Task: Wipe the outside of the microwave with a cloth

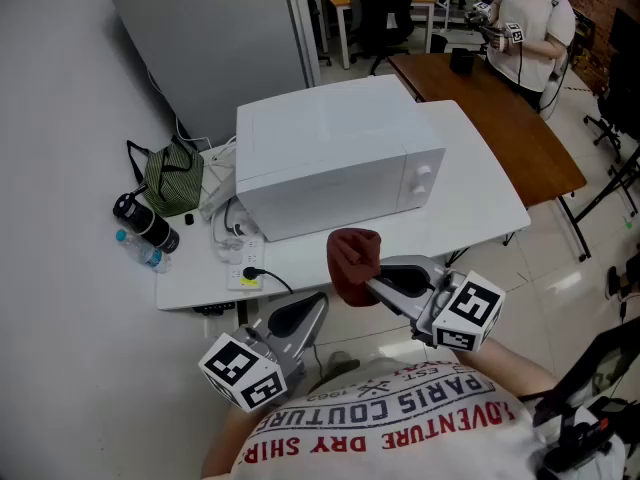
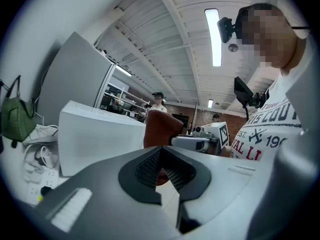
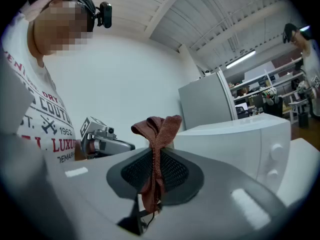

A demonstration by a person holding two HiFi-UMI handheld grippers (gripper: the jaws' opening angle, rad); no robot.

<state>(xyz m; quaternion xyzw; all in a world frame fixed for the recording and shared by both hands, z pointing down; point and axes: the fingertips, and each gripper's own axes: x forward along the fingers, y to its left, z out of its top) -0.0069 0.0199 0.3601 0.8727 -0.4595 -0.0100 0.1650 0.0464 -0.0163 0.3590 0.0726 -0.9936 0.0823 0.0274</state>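
A white microwave point(image 1: 335, 158) stands on a white table point(image 1: 480, 193), its door and two knobs facing the near edge. My right gripper point(image 1: 368, 284) is shut on a reddish-brown cloth point(image 1: 352, 263), held bunched just in front of the table's near edge, below the microwave front. In the right gripper view the cloth point(image 3: 156, 156) is pinched between the jaws and the microwave point(image 3: 240, 144) sits to the right. My left gripper point(image 1: 310, 313) hangs lower at the left, below the table edge, shut and empty. Its own view shows the cloth point(image 2: 160, 129) and the microwave point(image 2: 100, 141) ahead.
A green bag point(image 1: 173, 181), a dark bottle point(image 1: 145, 223), a power strip with cables point(image 1: 245, 268) lie on the table's left. A brown table point(image 1: 500, 118) stands behind at right, with a person point(image 1: 535, 23) beyond it. A grey cabinet point(image 1: 215, 43) is behind the microwave.
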